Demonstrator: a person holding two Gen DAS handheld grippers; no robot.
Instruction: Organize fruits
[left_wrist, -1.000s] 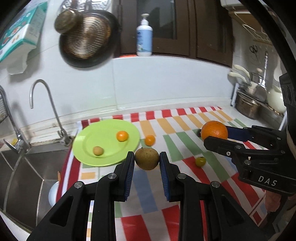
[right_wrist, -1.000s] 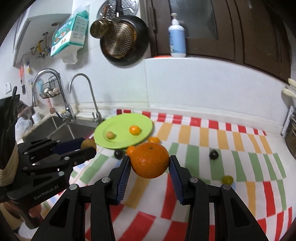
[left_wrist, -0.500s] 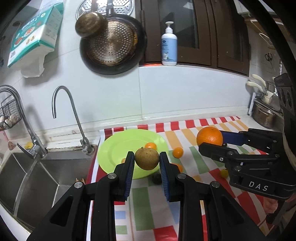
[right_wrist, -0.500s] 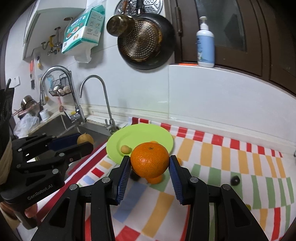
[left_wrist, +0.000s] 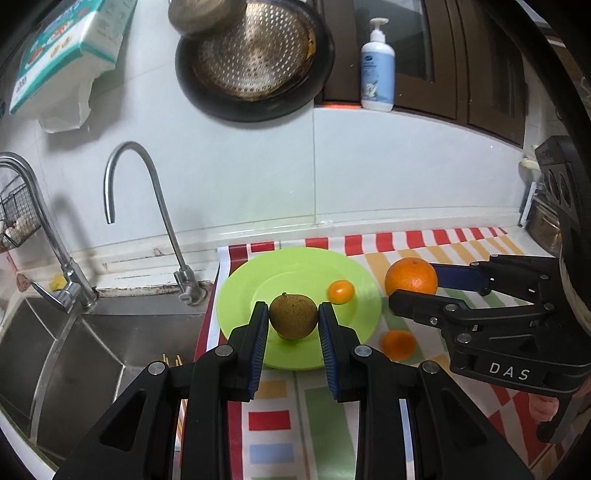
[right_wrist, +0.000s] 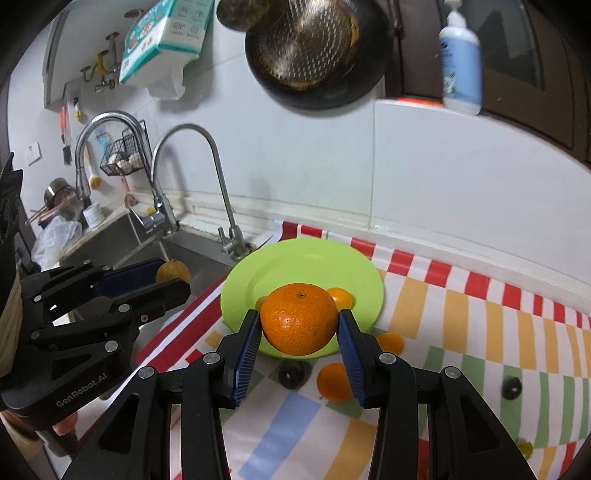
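Observation:
My left gripper (left_wrist: 293, 320) is shut on a brown round fruit (left_wrist: 293, 315), held just above the near part of the green plate (left_wrist: 240, 295). A small orange fruit (left_wrist: 340, 291) lies on that plate. My right gripper (right_wrist: 298, 326) is shut on a large orange (right_wrist: 299, 318), held above the plate's (right_wrist: 306, 258) near rim. In the left wrist view the large orange (left_wrist: 410, 277) hangs right of the plate. Two small orange fruits (right_wrist: 332, 382) (right_wrist: 391, 341) and a dark fruit (right_wrist: 293, 373) lie on the striped cloth (right_wrist: 461, 314) beside the plate.
A steel sink (left_wrist: 74, 350) with two taps (left_wrist: 147, 221) lies left of the plate. Another dark fruit (right_wrist: 511, 387) and a yellow-green one (right_wrist: 524, 448) rest farther right on the cloth. A pan (left_wrist: 255, 59) and a soap bottle (left_wrist: 377, 70) hang or stand on the back wall.
Both grippers have carried their fruits leftward across the cloth to the green plate, which now looks nearer. Each grip is unchanged.

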